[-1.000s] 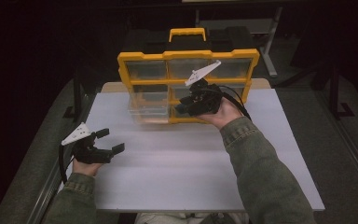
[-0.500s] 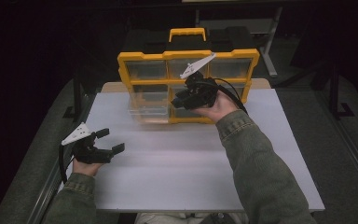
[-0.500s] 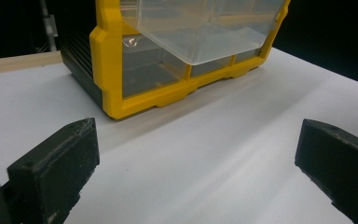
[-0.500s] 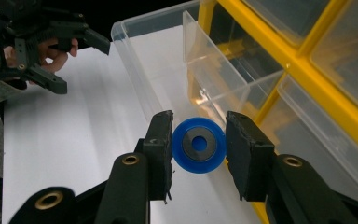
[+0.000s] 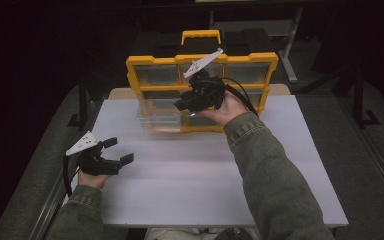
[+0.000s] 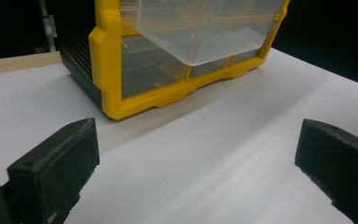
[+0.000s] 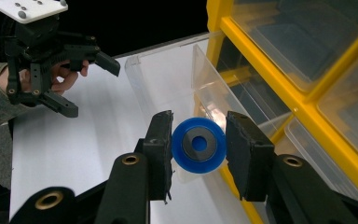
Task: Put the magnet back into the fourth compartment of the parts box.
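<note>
A blue disc with a grey hub (image 7: 199, 145) sits between the pads of my right gripper (image 7: 199, 133), which is shut on it. That gripper (image 5: 182, 104) hangs in front of the yellow drawer organizer (image 5: 202, 59), above a clear drawer (image 5: 157, 120) pulled out at the lower left. In the right gripper view the drawer (image 7: 168, 79) lies just beyond the disc. My left gripper (image 5: 116, 151) rests at the table's left with its jaws wide apart and nothing between them. From the left gripper (image 6: 198, 158) the organizer (image 6: 105, 70) and the clear drawer (image 6: 200, 32) stand ahead.
The white table top (image 5: 190, 190) stretches between the two hands. The organizer has several clear drawers and a yellow handle (image 5: 200, 35) on top. Dark floor and a metal frame (image 5: 292, 45) lie behind the table.
My right gripper has risen and drifted a little left in front of the organizer. The left gripper has stayed put.
</note>
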